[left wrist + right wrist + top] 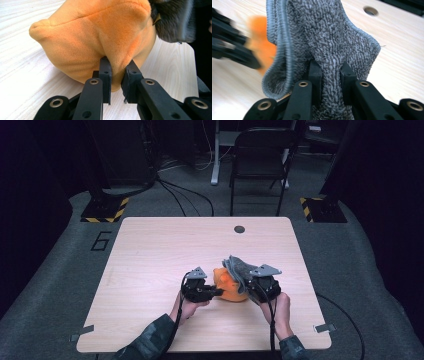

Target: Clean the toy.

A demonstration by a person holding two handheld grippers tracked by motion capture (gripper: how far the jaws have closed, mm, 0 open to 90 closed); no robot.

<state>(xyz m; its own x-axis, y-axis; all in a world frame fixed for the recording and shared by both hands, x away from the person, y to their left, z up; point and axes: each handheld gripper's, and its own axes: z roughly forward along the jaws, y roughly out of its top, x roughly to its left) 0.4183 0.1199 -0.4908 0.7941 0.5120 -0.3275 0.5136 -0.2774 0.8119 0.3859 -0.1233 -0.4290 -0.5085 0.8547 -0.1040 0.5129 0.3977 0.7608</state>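
Observation:
An orange plush piece (229,289) lies near the middle of the wooden table (160,250), with a grey terry cloth (238,268) draped over its right side. My left gripper (218,291) comes in from the left, and its jaws pinch a fold of the orange plush (95,32); the left gripper (117,68) is shut on it. My right gripper (250,286) holds the grey cloth (327,32) bunched between its jaws, and the right gripper (329,70) is shut on it. The cloth's stitched hem curls at the left. The orange plush (260,42) shows blurred behind it.
A round hole (239,229) is set in the table near the far edge. A black folding chair (260,155) stands beyond the table, and hazard-striped stand bases (105,210) sit on the floor at both far corners. Bare wood lies to the left and far side.

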